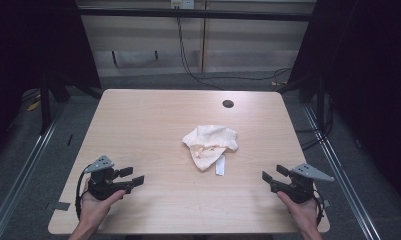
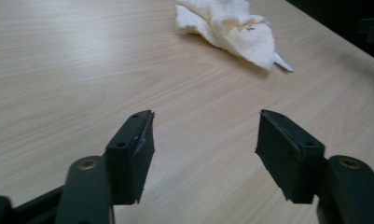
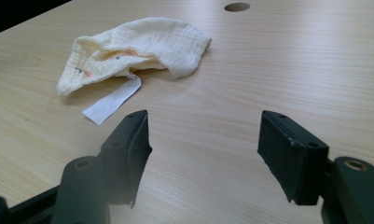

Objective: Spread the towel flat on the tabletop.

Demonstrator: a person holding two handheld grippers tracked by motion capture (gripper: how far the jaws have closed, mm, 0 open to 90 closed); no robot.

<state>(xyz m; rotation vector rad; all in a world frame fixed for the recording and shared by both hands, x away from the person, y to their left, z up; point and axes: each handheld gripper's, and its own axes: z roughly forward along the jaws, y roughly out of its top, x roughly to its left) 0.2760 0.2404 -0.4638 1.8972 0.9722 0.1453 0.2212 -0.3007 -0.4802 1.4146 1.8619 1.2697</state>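
Cream cloth (image 1: 210, 145) mid-table, far from edges

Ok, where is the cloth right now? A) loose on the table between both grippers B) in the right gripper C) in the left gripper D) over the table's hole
A: the cloth lies crumpled mid-table, apart from the open left gripper and right gripper.

Light wood tabletop (image 1: 138, 125), round hole (image 1: 228, 104) near far edge. Grey floor (image 1: 33, 145), metal rails (image 1: 18, 165) both sides. Beige panel wall (image 1: 238, 45) behind, black cables (image 1: 188, 60) hanging. Dark curtains (image 1: 33, 40) flank.
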